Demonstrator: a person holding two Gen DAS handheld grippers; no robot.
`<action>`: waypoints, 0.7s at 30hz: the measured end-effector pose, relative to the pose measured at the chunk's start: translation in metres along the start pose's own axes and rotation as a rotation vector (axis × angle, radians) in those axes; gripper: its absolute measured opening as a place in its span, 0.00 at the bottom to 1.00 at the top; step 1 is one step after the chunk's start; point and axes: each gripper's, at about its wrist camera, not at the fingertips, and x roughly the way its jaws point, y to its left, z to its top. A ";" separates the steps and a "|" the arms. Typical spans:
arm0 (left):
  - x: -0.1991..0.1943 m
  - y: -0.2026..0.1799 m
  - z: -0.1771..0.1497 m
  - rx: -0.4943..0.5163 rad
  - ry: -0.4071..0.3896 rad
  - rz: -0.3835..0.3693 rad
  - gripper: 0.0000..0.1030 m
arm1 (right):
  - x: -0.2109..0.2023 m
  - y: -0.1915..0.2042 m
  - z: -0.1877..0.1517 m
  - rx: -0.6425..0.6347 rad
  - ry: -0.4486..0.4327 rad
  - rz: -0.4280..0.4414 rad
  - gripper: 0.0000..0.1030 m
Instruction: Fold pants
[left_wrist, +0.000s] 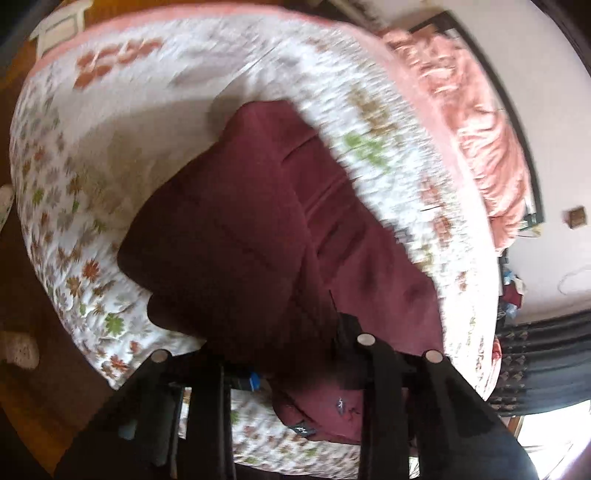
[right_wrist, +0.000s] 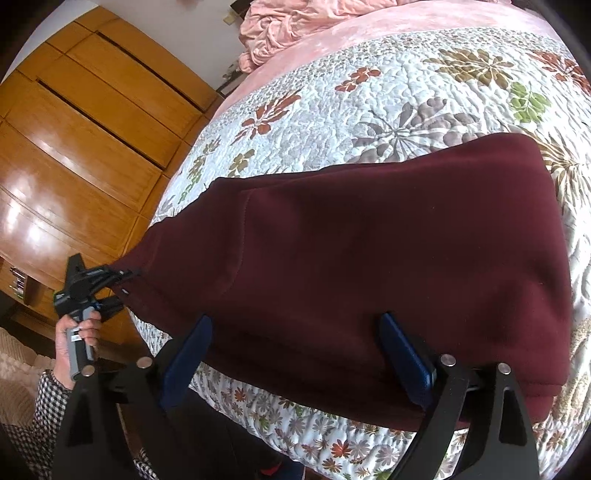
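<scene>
Dark maroon pants lie folded in a thick stack on a floral quilt on the bed. In the right wrist view my right gripper is open, its blue-padded fingers spread wide at the near edge of the stack. My left gripper shows at the left of that view, held in a hand and shut on the pants' left corner. In the blurred left wrist view the pants fill the middle, and my left gripper has maroon cloth between its fingers.
A crumpled pink blanket lies at the head of the bed. Wooden wardrobe doors stand to the left of the bed. A dark curtain hangs by a bright window. Floor and a rug lie beside the bed.
</scene>
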 end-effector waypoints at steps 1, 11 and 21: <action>-0.006 -0.010 -0.001 0.028 -0.025 -0.018 0.24 | -0.001 -0.001 0.000 0.005 -0.003 0.004 0.90; -0.029 -0.111 -0.029 0.336 -0.111 -0.185 0.23 | -0.018 -0.008 0.002 0.065 -0.027 0.063 0.90; -0.012 -0.203 -0.109 0.706 0.010 -0.247 0.23 | -0.048 -0.021 0.006 0.103 -0.094 0.066 0.90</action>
